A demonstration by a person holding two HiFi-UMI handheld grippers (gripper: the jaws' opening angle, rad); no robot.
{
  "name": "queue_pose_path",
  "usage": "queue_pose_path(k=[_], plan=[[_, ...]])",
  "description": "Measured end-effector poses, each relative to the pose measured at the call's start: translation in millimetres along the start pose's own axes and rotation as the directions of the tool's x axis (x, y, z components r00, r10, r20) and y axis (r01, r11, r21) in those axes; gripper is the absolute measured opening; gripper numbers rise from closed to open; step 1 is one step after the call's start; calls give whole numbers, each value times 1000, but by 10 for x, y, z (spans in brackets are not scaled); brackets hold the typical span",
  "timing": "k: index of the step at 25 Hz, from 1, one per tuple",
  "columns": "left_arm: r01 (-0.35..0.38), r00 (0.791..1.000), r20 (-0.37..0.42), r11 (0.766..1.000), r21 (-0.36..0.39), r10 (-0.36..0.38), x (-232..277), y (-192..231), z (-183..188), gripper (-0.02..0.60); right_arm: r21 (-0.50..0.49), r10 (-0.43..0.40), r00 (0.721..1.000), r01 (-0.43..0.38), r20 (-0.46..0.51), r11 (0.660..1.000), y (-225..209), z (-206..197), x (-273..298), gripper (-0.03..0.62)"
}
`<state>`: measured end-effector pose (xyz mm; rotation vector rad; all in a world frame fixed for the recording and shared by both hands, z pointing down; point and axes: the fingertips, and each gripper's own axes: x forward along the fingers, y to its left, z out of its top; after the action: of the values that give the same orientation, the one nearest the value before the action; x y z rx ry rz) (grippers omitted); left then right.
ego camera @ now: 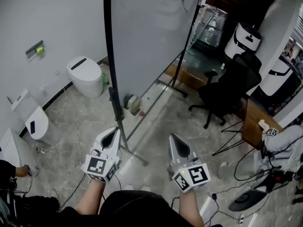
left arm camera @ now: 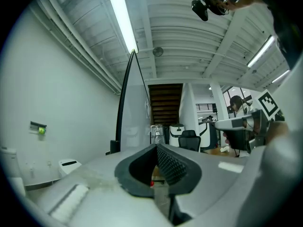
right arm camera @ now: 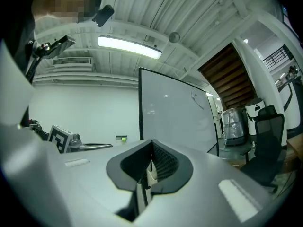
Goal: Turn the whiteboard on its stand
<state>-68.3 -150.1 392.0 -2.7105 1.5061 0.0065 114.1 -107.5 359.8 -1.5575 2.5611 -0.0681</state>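
Observation:
The whiteboard (ego camera: 147, 32) stands tall on its wheeled stand, its black side frame (ego camera: 108, 46) turned toward me. Its stand post (ego camera: 117, 112) and foot bar (ego camera: 135, 156) run down to the floor between my two grippers. My left gripper (ego camera: 113, 131) hangs just left of the post, jaws shut and empty. Level with it, my right gripper (ego camera: 173, 138) is right of the post, also shut with nothing held. In the left gripper view the board's edge (left arm camera: 125, 108) rises beyond the closed jaws (left arm camera: 156, 148). The right gripper view shows the board face (right arm camera: 175, 112) ahead of its jaws (right arm camera: 152, 143).
A white toilet-shaped unit (ego camera: 86, 75) and another (ego camera: 38, 124) stand by the left wall. A black office chair (ego camera: 227, 89) and a wooden desk (ego camera: 253, 124) are to the right. Cables and a round base (ego camera: 246, 200) lie on the floor at lower right.

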Motion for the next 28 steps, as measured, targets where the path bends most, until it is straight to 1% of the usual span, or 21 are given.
queue_pose_path(k=[5,9,15,18,21,25,28], plan=[[-28,999,-27,1000,-5,28,37,20,-19,3,12,7,1000,-7,-7,1000,-94,-30,10,8],[-38,999,-16,999,4,38,36,0,-58,3,24,26,1000,-26,-14,999,-130,-83,-4,8],[-70,997,-30,998,3,70,-43,-61,-151,3,42,58,998,-56,-30,998,-152,-199,-64,8],[-86,996,-35,996,15,86,-66,-55,-179,3,52,67,997,-65,-34,997,-172,-225,-61,8],[-100,994,-40,995,8,100,-74,-10,-136,3,56,82,996,-80,-35,995,-148,-227,4,8],[-115,993,-23,993,2,115,-53,106,-87,3,55,107,993,-105,-43,993,-85,-244,159,8],[-118,992,-33,993,5,118,-26,258,-149,3,60,111,993,-108,-50,992,-42,-298,293,8]])
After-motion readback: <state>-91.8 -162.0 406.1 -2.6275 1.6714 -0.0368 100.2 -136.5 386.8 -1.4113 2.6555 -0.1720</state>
